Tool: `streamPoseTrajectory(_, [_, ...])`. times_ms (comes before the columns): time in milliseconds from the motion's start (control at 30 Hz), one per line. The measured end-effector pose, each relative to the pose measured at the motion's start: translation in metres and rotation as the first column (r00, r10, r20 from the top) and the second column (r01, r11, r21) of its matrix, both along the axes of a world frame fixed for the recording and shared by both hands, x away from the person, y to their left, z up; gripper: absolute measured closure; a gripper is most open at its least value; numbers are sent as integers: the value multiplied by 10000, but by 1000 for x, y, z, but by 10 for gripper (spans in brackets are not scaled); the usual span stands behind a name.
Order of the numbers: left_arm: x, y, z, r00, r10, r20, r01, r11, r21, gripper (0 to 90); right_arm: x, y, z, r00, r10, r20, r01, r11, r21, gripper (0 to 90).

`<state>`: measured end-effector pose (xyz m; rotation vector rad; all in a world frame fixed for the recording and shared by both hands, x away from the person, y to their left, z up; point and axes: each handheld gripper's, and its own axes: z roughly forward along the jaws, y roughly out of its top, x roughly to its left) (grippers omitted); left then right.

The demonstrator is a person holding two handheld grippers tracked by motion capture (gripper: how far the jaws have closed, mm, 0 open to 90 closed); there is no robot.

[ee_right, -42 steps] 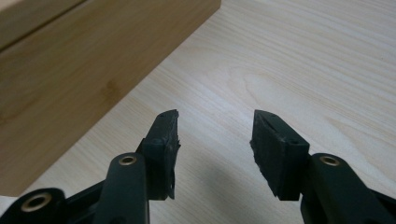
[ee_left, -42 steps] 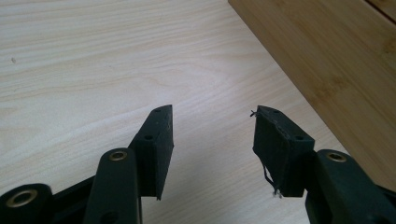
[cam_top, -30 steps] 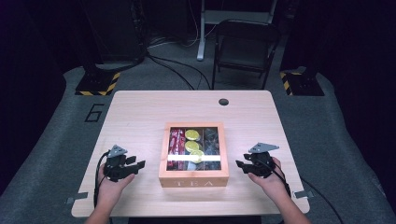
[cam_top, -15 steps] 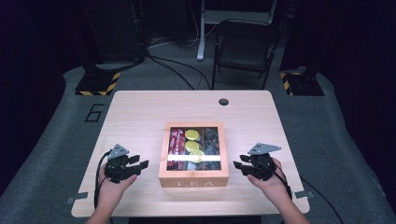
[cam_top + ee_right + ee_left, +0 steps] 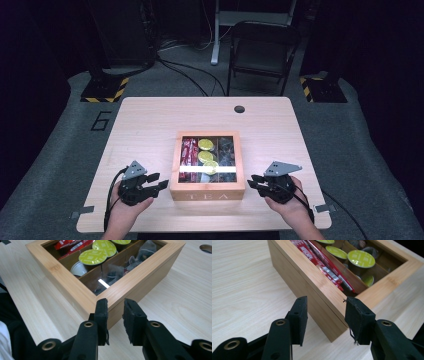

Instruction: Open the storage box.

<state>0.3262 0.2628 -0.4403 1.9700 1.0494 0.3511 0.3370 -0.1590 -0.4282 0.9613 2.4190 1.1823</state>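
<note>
The tea box point(image 5: 207, 167) sits in the near middle of the table point(image 5: 150, 120), between my two grippers. Through its glass lid a white glare strip hides the near ends of the compartments. The right compartment holds dark things I cannot make out; the middle one shows yellow-green capsules point(image 5: 205, 144) and the left one red sachets point(image 5: 188, 151). In my left gripper view the box's far end is cut off by the frame.

My left gripper point(image 5: 161, 182) stands just left of the box, its jaws apart with the near left corner showing between them and nothing pressed. My right gripper point(image 5: 252, 181) stands just right of the box. Its jaws have just been closing to a narrow gap, with only the box's near right corner seen beyond them, not clamped.

Compared with a second ago, both grippers sit closer to the box's sides, and the box has not moved.
</note>
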Motion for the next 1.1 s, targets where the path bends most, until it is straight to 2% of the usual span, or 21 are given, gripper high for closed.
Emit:
streamPoseTrajectory(33, [-1,0,-1,9999,-54,96,53,9999,113,535,-1,-1,-1,10000,71,-42,-71,9999,-71,750])
streamPoseTrajectory(133, [-2,0,-6,9996,-80,283,80,10000,1,532,-6,-1,-6,9999,41,-115,-40,9999,99,786])
streamPoseTrajectory(200, [-1,2,-9,9997,-54,249,57,9999,-122,517,-8,-1,-11,9998,129,-135,-127,9998,179,795])
streamPoseTrajectory(367, [0,7,-14,9987,329,379,-323,9994,-159,493,-10,-2,-21,9990,392,-197,-395,9991,-174,843])
streamPoseTrajectory(500, [0,15,-18,9983,538,240,-532,9982,-284,489,-8,-3,-28,9980,554,-317,-562,9981,-234,864])
streamPoseTrajectory(600, [1,18,-21,9973,711,205,-703,9969,-366,489,-8,-1,-32,9962,696,-533,-702,9975,-107,869])
streamPoseTrajectory(700, [2,19,-22,9977,670,86,-666,9971,-379,488,-8,2,-33,9946,829,-625,-840,9964,-143,873])
streamPoseTrajectory(833, [2,18,-23,9978,664,86,-661,9972,-345,486,-8,3,-34,9948,913,-446,-931,9948,-408,876])
streamPoseTrajectory(1000, [2,18,-23,9980,618,92,-615,9977,-294,486,-6,4,-37,9924,1002,-713,-1018,9946,-191,875])
streamPoseTrajectory(1100, [2,18,-24,9979,643,81,-641,9975,-307,486,-6,6,-36,9928,1043,-585,-1061,9940,-283,871])
